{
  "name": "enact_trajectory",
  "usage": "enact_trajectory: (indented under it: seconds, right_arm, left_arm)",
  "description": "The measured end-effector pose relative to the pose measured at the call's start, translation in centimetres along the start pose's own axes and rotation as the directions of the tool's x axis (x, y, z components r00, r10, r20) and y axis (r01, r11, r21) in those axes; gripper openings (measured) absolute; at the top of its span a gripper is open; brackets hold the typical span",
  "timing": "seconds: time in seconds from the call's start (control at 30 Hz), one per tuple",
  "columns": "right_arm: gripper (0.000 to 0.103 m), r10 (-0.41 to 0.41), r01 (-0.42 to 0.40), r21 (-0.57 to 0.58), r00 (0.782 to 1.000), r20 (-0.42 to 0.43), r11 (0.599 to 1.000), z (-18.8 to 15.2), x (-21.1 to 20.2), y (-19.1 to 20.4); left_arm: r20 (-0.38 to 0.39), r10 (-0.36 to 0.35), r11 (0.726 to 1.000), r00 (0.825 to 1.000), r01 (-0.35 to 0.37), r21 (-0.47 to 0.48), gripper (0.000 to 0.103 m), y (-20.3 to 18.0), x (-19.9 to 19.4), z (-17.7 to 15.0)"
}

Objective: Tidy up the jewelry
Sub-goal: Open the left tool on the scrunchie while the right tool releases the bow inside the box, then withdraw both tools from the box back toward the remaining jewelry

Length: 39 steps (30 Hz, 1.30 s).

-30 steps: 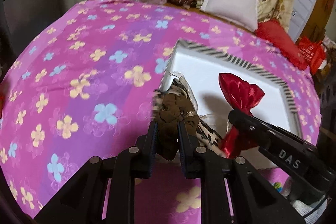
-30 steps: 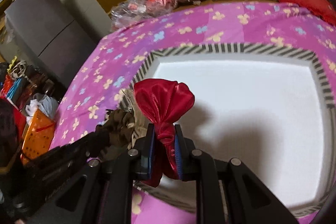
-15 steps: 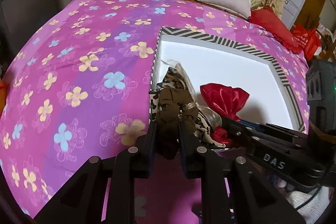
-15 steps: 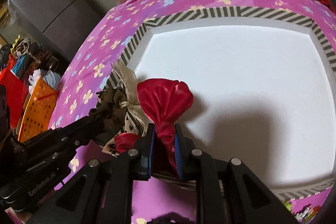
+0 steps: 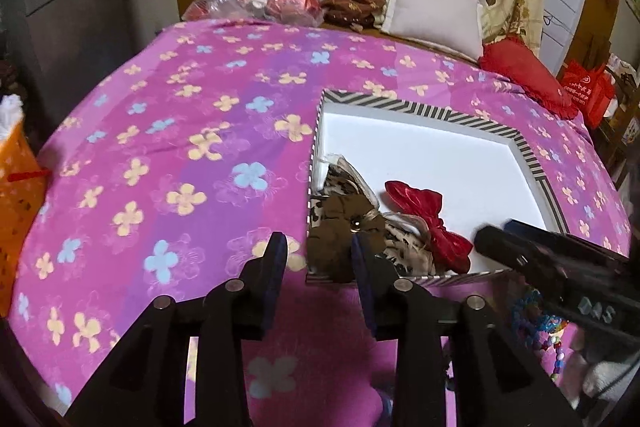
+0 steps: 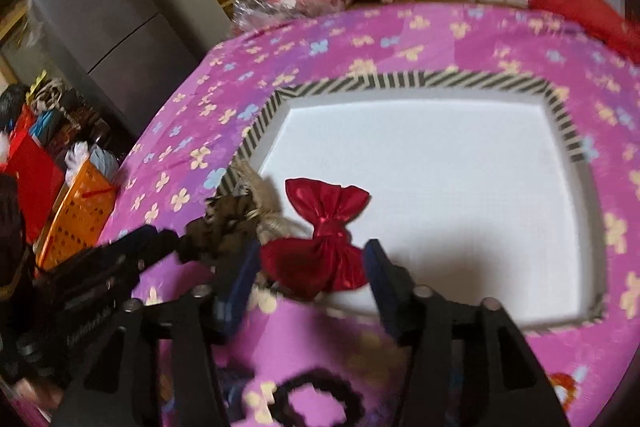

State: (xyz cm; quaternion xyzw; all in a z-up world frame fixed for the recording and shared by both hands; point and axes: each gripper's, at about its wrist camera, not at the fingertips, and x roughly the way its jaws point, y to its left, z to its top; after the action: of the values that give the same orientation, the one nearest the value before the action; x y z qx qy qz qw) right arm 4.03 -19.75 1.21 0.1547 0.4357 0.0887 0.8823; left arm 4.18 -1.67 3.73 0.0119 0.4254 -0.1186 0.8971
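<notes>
As my two claws were spreading, neither pad pressed on anything: my left claw (image 5: pixel 318 259) gaped just in front of the brown bow (image 5: pixel 340 231), and my right claw (image 6: pixel 310 273) stood wide around the red satin bow (image 6: pixel 324 243), which lay loose between the pads. I judged both bows were being released together because each had reached its place in the near left corner of the striped box (image 6: pixel 400 81). The brown bow lay on a leopard-print piece (image 5: pixel 404 251) against the left wall, with the red bow touching that heap on its right; packing them close left the white floor free for more. A string of coloured beads (image 5: pixel 536 319) lay on the flowered bedspread (image 5: pixel 168 131) outside the box, near my right claw, likely waiting its turn. Beyond the box, a white pillow (image 5: pixel 432 11) and a red cushion (image 5: pixel 524 75) rested at the bed's far edge.
</notes>
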Motion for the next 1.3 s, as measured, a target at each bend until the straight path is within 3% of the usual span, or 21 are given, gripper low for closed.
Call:
enact_trajectory:
  seconds: [0.13, 0.57, 1.3]
  right_arm:
    - [0.063, -0.037, 0.038, -0.048, 0.999, 0.033, 0.998, -1.9, -2.7, 0.5]
    - [0.065, -0.045, 0.051, -0.064, 0.995, 0.092, 0.997, -6.6, -7.9, 1.0]
    - [0.07, -0.076, 0.086, -0.101, 0.991, 0.106, 0.991, -10.4, -10.8, 1.4]
  left_arm:
    - [0.028, 0.025, 1.0, 0.999, -0.024, -0.014, 0.036, -0.1, -1.7, -0.8]
    - [0.087, 0.069, 0.997, 0.994, -0.067, -0.022, 0.036, -1.3, -6.1, -3.8]
    - [0.078, 0.064, 0.998, 0.995, -0.064, -0.005, 0.036, -3.7, -8.3, -7.5]
